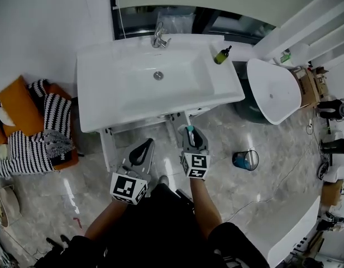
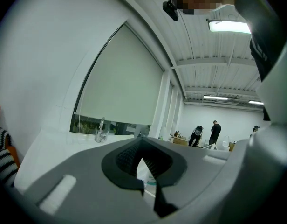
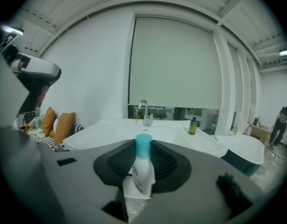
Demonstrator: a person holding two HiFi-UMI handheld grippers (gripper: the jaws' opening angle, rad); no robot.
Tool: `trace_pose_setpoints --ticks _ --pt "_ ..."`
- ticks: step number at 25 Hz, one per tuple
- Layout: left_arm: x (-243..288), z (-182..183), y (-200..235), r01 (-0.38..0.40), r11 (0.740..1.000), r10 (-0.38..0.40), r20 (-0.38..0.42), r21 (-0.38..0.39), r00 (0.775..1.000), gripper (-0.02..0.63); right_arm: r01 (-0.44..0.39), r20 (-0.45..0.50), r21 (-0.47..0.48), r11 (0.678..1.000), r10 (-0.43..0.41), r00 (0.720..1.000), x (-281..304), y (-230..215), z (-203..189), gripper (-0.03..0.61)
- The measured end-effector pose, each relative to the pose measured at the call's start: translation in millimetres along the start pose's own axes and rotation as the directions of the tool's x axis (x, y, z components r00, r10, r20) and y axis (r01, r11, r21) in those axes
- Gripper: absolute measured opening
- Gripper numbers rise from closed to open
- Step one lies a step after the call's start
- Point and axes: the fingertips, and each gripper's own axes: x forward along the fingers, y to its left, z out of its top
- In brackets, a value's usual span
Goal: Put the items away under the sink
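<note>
Ahead of me the white counter (image 1: 108, 96) has its basin sunk in the middle, with the drain (image 1: 158, 75) at the centre and the chrome tap (image 1: 159, 37) at the back edge. A green bottle (image 1: 221, 56) stands upright on the counter's back right corner, well apart from the tap. The grey marbled floor (image 1: 261, 197) carries a small bin (image 1: 245, 159) to my right, a white tub (image 1: 272, 91) beside the counter, and a heap of orange and striped cushions (image 1: 46, 127) at my left
</note>
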Motion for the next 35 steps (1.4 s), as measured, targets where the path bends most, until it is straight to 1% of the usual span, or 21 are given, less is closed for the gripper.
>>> trace_pose_setpoints --ticks 8,11,16,21,26,30,33,35 --pt "-5 -26 -17 -0.092 0.996 0.092 -0.026 -0.002 0.995 0.006 -0.084 -0.013 -0.029 0.996 0.083 0.996 -11 -1 -21 0.109" --pt "-4 -36 -24 -0.108 0.994 0.108 -0.033 0.010 0.994 0.006 -0.115 -0.008 -0.039 0.993 0.115 0.993 -9 2 -27 0.109" --pt "-4 -50 -26 -0.143 0.990 0.143 -0.042 -0.002 0.989 0.006 -0.155 -0.006 -0.049 0.987 0.155 0.988 -7 9 -35 0.109" --pt "0 -81 -14 -0.216 0.976 0.215 -0.059 -0.009 0.975 0.006 -0.191 0.002 -0.063 0.980 0.192 0.981 2 13 -50 0.109" --pt "7 -116 3 -0.250 0.968 0.249 -0.063 -0.018 0.966 0.006 -0.210 0.004 -0.058 0.976 0.211 0.978 18 13 -76 0.109" --pt "5 -147 21 -0.276 0.961 0.274 -0.060 -0.013 0.960 0.006 -0.229 -0.024 -0.048 0.972 0.228 0.973 33 21 -114 0.109" --pt "9 -173 37 -0.293 0.956 0.292 -0.047 -0.022 0.955 0.006 -0.230 0.007 -0.068 0.971 0.231 0.973 50 25 -134 0.109" --pt "11 -191 49 -0.303 0.952 0.302 -0.039 -0.030 0.953 0.006 -0.234 0.005 -0.069 0.970 0.235 0.972 62 30 -154 0.109"
